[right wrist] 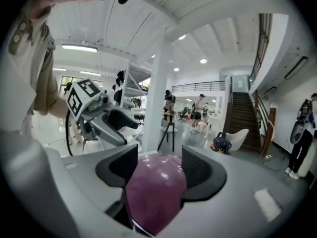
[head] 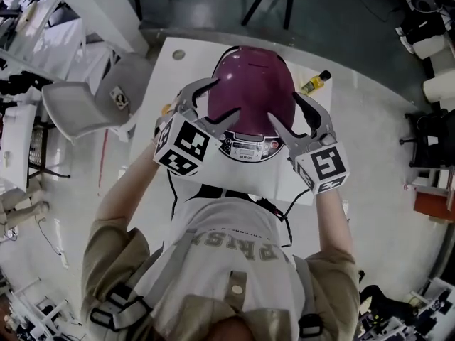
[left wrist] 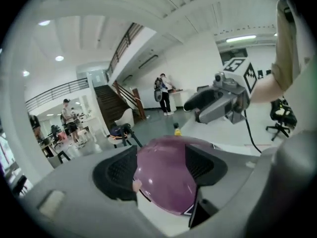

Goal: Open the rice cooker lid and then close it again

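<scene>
rice cooker (head: 250,94) on table (head: 355,119) | bottle (head: 313,83) behind, right | chair (head: 85,109) left

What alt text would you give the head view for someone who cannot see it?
From above, a person holds the left claw and right claw, both open, over the front of a purple rice cooker on a white table. A yellow bottle lies behind it.
</scene>
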`<state>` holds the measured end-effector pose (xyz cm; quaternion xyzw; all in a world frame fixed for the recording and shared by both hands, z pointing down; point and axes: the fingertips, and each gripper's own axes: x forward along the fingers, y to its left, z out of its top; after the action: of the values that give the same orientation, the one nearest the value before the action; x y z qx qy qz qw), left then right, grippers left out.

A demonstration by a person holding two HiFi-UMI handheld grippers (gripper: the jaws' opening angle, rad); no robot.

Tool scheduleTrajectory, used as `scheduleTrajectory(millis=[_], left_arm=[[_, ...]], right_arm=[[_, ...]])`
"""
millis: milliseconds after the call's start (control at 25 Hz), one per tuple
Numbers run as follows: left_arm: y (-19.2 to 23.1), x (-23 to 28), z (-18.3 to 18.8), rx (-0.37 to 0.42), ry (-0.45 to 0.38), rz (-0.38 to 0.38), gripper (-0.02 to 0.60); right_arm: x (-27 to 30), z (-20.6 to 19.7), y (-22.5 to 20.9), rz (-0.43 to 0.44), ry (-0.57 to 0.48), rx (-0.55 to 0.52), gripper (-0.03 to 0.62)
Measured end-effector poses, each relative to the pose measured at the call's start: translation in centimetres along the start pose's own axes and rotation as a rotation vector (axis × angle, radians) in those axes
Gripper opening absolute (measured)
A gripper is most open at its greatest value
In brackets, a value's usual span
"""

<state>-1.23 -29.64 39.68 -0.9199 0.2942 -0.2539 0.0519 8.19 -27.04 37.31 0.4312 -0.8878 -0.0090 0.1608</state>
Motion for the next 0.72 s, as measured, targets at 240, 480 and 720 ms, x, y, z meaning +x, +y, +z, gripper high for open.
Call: scheduleTrajectory(millis=[240, 480, 720], left_arm=[[2.5, -2.0, 2.4, -0.187, -0.188, 0.187, 0.316], [3.9, -4.3, 3.3, -0.312, -0.305, 0.328, 0.316], [3.7, -6.5, 3.6, -0.378, -0.384, 0.437, 0.263]], right_arm=[[-2.4, 2.4, -2.6, -0.252, -0.221, 0.077, 0.273], [-5.2, 3.7, -3.7, -0.420, -0.376, 0.204, 0.226], [-6.3, 3.7, -2.7, -0.485, -0.392, 0.167, 0.182]])
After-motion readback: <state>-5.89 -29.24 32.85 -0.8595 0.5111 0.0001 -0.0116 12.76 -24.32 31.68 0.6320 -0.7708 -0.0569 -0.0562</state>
